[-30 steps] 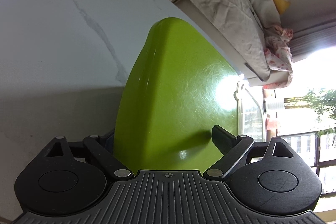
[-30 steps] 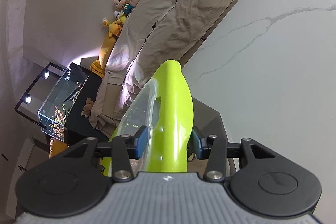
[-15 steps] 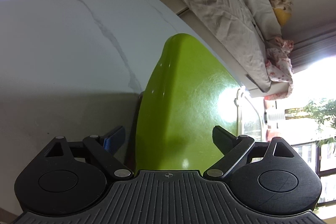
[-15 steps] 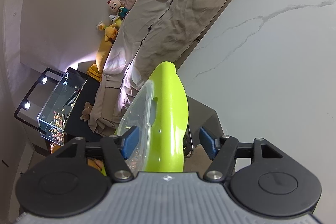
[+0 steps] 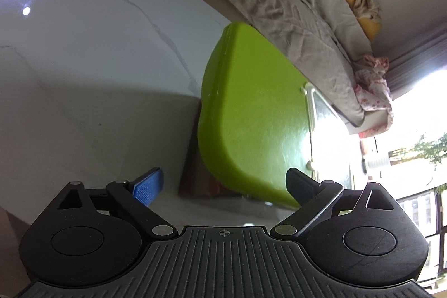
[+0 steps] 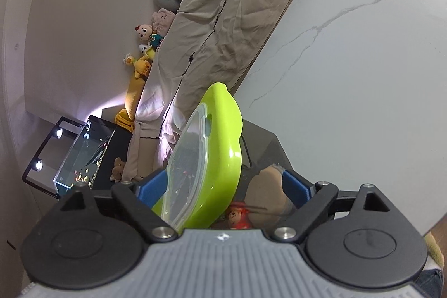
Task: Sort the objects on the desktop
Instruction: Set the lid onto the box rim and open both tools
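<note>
Both wrist views. The green box (image 5: pixel 251 113) stands on edge on the marble tabletop (image 5: pixel 92 69), its long axis running forward, away from the fingers, and its clear lid (image 6: pixel 190 169) facing the left side of the right-wrist view.

Left gripper (image 5: pixel 223 183): fingers spread wide and released. The box lies ahead of them and toward the dark right finger (image 5: pixel 300 186), whose tip overlaps the box's near edge in this view; whether it touches cannot be told. The blue-padded left finger (image 5: pixel 148 186) stands well apart from the box, with bare tabletop between.

Right gripper (image 6: pixel 226 186): fingers also spread and holding nothing. The box's near end sits between them. The left pad (image 6: pixel 152 187) is just beside the lid face; the right pad (image 6: pixel 296 189) is apart from the green back.

Judgement: the right gripper is the nearer and better aligned, since the box's thin dimension already lies across its finger gap. A closing move there would pinch lid face against back.

Containers: through the lid only reflections show, so the box's contents cannot be told. Close to the right pad lie a tan rounded object (image 6: pixel 265 192) and a small red figurine (image 6: pixel 237 218), beside the box rather than in it.

Background: a bed (image 6: pixel 229 13) with soft toys.
</note>
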{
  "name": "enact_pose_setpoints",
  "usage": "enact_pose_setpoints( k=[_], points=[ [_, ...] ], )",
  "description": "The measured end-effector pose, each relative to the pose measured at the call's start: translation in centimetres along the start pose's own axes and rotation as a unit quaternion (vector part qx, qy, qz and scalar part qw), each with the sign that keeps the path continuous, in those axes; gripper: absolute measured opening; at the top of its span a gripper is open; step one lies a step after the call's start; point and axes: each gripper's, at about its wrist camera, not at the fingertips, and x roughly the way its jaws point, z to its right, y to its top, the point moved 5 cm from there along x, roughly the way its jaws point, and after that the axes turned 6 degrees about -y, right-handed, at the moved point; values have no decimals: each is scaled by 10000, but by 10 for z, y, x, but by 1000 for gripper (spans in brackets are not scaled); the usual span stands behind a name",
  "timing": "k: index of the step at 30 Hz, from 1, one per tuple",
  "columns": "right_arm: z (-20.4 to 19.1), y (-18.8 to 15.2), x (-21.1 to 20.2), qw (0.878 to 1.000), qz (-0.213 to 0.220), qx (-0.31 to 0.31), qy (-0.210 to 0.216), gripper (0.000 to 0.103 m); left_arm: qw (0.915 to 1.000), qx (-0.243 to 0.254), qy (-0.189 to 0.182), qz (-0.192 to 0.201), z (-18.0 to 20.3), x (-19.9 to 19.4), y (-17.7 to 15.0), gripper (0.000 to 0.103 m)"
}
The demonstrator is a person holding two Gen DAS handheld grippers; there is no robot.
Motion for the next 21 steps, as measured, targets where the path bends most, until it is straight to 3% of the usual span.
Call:
enact_pose_setpoints(
  k=[5,10,12,16,19,21],
  points=[
    [-5,-28,-15,9998,-141,122,98,97,9999,127,-69,-80,14,-7,-38,101],
    [-22,-52,-14,9986,-287,-431,-141,98,9993,-144,-275,-191,14,-7,-63,103],
    [-28,-61,-14,9970,-341,-671,-206,98,9997,-105,-142,-170,15,-9,-72,103],
    [-44,-83,-9,9894,-551,-1217,-568,103,9977,417,542,25,33,-11,-87,103],
    [-66,-106,-6,9761,-704,-1881,-826,103,9934,873,715,192,61,-10,-98,103],
    [-80,-121,-3,9610,-879,-2325,-1213,103,9893,1177,786,354,79,-12,-105,103]
  ],
)
